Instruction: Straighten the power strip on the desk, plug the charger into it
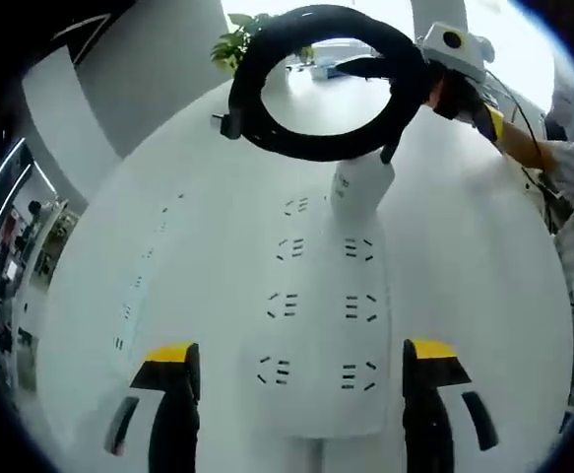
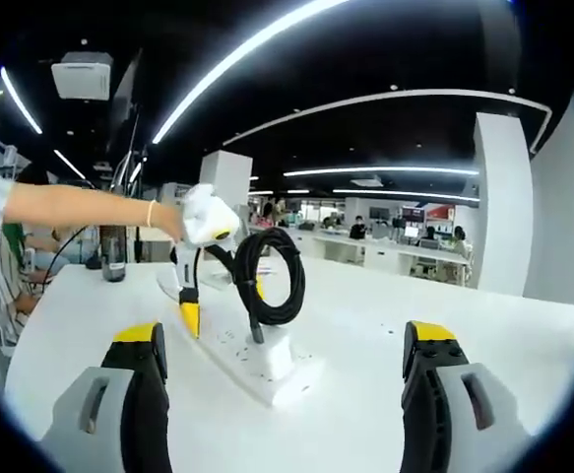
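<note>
Strip: a white power strip (image 1: pixel 316 325) lies flat on the white worktop (image 1: pixel 464 246). In the left gripper view it runs lengthwise away from the camera, with two rows of sockets facing up.
Cable: a black cable (image 1: pixel 306 146) is wound into a loop at the strip's far end. The loop stands up off the worktop above the white plug end.
Left tool: the left tool (image 1: pixel 301 353) is open. Its yellow-tipped jaws stand either side of the strip's near end, with a little bare worktop showing between each jaw and the strip.
Left tool, right gripper view: the left tool (image 2: pixel 193 296) comes in from the left with a hand on it. One yellow tip is down at the end of the strip (image 2: pixel 267 365), just beside the cable (image 2: pixel 296 281); whether they touch I cannot tell.
Right tool: the right tool (image 2: pixel 285 335) is open, jaws wide apart with nothing between them. It is held above the worktop (image 2: pixel 365 414), well short of the strip.
Right tool, left gripper view: the right tool (image 1: pixel 454 69) shows beyond the loop, at the upper right.
Around: a dark bottle (image 2: pixel 112 251) stands on the worktop's far left edge. A green plant (image 1: pixel 237 39) stands beyond the worktop.
</note>
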{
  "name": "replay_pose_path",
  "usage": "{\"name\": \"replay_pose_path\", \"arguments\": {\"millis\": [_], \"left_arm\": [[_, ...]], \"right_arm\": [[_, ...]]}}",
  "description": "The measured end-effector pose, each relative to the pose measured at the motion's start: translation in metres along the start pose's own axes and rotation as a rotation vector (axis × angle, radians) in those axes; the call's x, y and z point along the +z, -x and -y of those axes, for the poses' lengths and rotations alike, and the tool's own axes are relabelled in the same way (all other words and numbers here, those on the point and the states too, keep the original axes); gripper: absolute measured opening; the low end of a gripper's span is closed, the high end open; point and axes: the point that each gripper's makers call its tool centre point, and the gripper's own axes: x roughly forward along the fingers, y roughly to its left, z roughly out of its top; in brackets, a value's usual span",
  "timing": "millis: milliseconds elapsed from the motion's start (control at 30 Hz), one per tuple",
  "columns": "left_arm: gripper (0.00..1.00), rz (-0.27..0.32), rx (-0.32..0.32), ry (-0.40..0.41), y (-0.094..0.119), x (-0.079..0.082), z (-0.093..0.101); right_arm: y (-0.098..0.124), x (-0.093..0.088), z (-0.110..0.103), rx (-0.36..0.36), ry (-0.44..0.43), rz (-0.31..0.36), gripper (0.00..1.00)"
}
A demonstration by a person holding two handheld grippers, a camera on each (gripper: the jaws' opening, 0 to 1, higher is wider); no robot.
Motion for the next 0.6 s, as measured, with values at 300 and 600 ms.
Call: {"name": "replay_pose_path", "arguments": {"millis": [300, 600], "left_arm": [[0.89, -0.079, -0.061, 0.03, -0.005, -0.011, 0.009], [0.79, -0.161, -0.112, 0.063, -0.01, -0.018, 0.01]], "right_arm": [[0.003, -0.005, 0.003, -0.005, -0.017, -0.006, 0.99], [0.008, -0.009, 0.003, -0.008, -0.035, -0.004, 0.99]]}}
